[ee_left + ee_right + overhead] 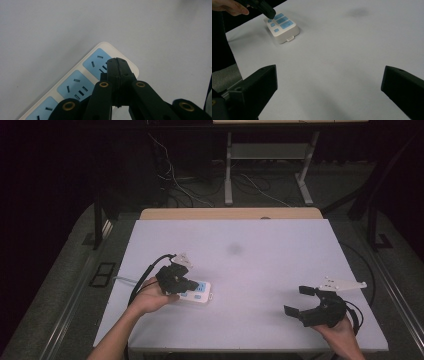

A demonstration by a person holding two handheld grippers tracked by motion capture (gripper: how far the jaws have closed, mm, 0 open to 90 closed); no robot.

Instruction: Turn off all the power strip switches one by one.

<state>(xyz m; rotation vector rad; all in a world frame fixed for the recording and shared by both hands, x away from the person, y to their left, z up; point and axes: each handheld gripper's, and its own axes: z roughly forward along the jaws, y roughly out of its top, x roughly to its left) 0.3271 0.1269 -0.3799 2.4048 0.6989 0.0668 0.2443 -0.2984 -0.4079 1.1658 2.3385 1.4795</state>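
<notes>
Dim room, pale counter. Power strip near front-left corner; left gripper clenched, seemingly empty, poised over it. Right gripper released, well apart. Risk: clenched tips nudging strip askew.

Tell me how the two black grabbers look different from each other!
The left gripper has its jaws shut tight together, while the right gripper has its jaws spread wide open. The left gripper is over the white power strip, but the right gripper is over bare table, far from the strip. Both are black and held in a hand.
</notes>
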